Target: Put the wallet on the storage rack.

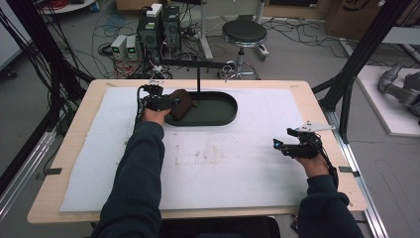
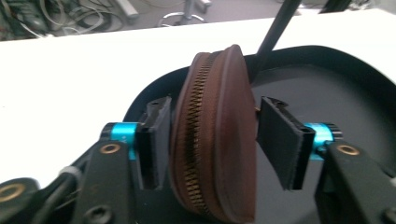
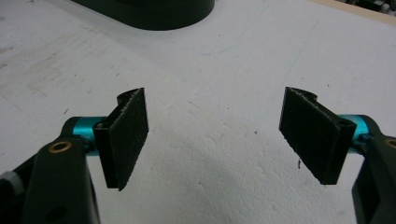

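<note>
White foam sheeting [image 1: 237,163] covers the pale wooden table [image 1: 74,148], with cables and a black stool [image 1: 243,33] on the floor beyond. At the far left, the left gripper [image 2: 212,135] has its pads parted around a round brown leather pouch [image 2: 217,140] with a brass zip running along its edge; standing on edge, it leans against the left pad while the right pad stands just clear, all at the left end of a dark oval tray [image 2: 327,79] with a thin black post [image 2: 275,32]. Well apart, near the table's right edge, the right gripper [image 3: 217,135] hangs wide open over bare foam, holding nothing.
</note>
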